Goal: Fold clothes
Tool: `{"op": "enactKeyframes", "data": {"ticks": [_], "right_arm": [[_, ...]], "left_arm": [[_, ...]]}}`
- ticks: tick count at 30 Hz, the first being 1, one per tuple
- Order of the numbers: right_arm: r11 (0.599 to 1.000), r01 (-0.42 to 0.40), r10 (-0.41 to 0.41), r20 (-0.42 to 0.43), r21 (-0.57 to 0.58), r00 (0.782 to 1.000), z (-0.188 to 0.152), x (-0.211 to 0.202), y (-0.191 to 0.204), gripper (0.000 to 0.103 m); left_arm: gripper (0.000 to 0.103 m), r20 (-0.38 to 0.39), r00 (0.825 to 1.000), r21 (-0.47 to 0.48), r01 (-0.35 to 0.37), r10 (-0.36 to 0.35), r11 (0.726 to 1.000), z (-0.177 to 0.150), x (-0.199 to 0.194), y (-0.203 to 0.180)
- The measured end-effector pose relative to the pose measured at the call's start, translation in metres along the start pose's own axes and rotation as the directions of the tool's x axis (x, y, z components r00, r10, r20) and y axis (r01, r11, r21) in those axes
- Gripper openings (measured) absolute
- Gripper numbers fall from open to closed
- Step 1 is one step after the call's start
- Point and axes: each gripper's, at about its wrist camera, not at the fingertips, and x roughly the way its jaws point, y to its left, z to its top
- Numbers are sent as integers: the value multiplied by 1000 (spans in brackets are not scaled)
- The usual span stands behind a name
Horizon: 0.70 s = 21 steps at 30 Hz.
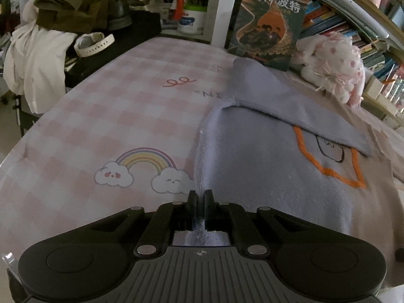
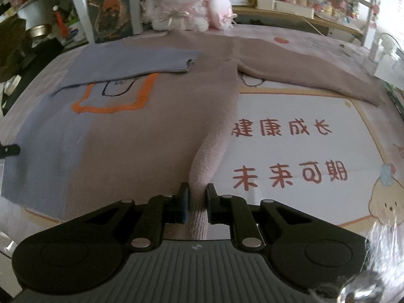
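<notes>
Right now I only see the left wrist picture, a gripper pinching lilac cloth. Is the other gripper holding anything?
Observer: Yes. The right gripper is shut on the sweater's tan hem edge.
Operator: Is the other sleeve folded in too?
Observer: No. The tan sleeve lies spread out sideways.
Operator: What is under it?
Observer: A white mat printed with red characters.

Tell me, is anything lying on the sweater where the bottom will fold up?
Nothing loose does. The sweater has only its own lilac sleeve folded across the chest. The stuffed bunny sits beyond the collar, off the sweater.
</notes>
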Motion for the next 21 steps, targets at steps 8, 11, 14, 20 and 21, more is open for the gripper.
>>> {"op": "enactKeyframes", "data": {"ticks": [8, 11, 14, 20, 21], "right_arm": [[1000, 22, -22, 4, -2, 1000, -2, -2, 4, 12], [999, 41, -41, 6, -8, 999, -2, -5, 7, 16], [998, 64, -64, 28, -10, 998, -3, -14, 8, 28], [994, 107, -106, 101, 2, 989, -5, -42, 12, 45], [994, 109, -109, 115, 10, 987, -6, -47, 13, 47]], "left_arm": [[7, -6, 999, -29, 41, -42, 999, 0, 1, 8], [9, 21, 999, 4, 38, -38, 999, -1, -7, 7], [14, 69, 997, 80, 17, -22, 997, -5, -23, -2], [17, 95, 992, 165, 65, -82, 984, -14, -48, -27], [17, 93, 991, 176, 79, -97, 981, -15, -52, -31]]}}
